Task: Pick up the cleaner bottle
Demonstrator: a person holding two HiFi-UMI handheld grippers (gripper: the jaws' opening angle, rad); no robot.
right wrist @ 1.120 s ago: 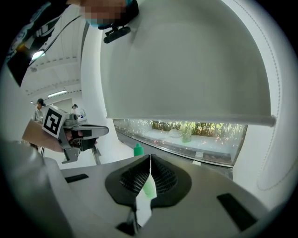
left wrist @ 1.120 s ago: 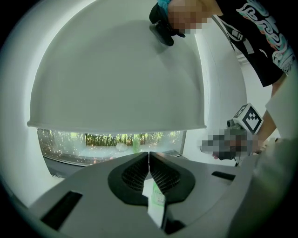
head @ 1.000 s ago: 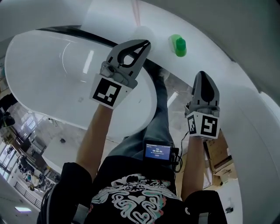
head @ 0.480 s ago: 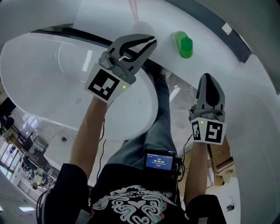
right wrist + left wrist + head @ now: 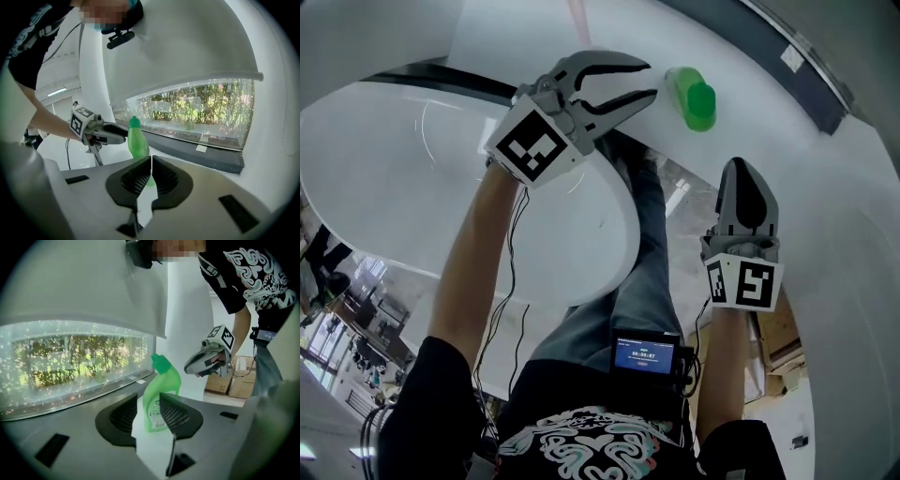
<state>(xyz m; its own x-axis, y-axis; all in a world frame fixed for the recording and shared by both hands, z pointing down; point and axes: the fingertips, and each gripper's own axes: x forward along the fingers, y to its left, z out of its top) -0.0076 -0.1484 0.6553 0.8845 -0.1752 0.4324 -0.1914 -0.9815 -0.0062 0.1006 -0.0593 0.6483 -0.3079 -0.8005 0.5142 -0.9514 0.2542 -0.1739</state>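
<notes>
Tongs on the left, just opened, gape near the cleaner bottle; right tongs clenched, empty.

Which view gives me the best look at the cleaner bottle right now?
Left gripper view: the cleaner bottle stands close, cap to label visible. Head view shows only its top from above; right gripper view hides its lower half.
</notes>
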